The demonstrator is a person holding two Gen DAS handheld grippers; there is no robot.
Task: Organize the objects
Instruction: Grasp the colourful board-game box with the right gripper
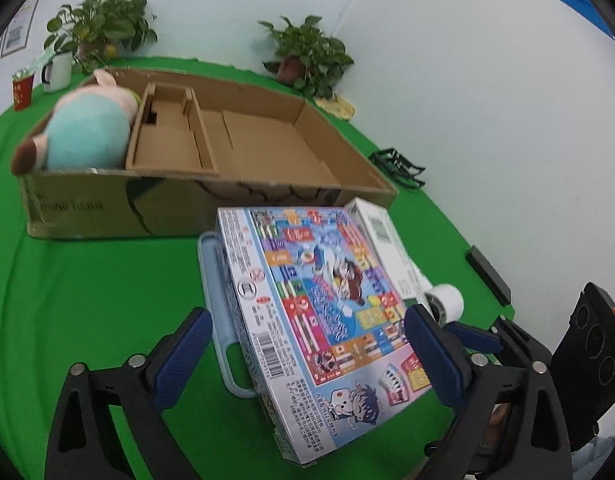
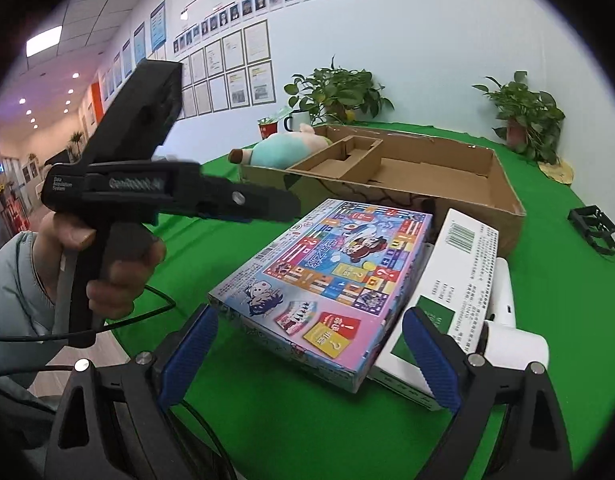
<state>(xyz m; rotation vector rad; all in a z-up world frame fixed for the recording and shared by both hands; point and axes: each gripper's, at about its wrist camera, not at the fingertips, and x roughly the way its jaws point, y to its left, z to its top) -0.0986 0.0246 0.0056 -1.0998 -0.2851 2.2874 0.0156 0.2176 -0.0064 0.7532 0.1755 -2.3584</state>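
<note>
Straddling the game box [image 1: 327,312], left claw [image 1: 307,356] spread wide, pads clear of it; right claw [image 2: 311,354] also released. Box sits on green table [image 1: 87,300] near cardboard box [image 1: 107,208].

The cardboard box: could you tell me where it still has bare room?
The wide right compartment of the brown cardboard box is bare. The pink-and-blue plush pig fills the left end; a cardboard insert takes the middle.

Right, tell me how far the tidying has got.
Done: only the plush toy lies in the cardboard box. In hand: nothing; both claws, left and right, open around the board game. Left: game, white carton, blue case.
</note>
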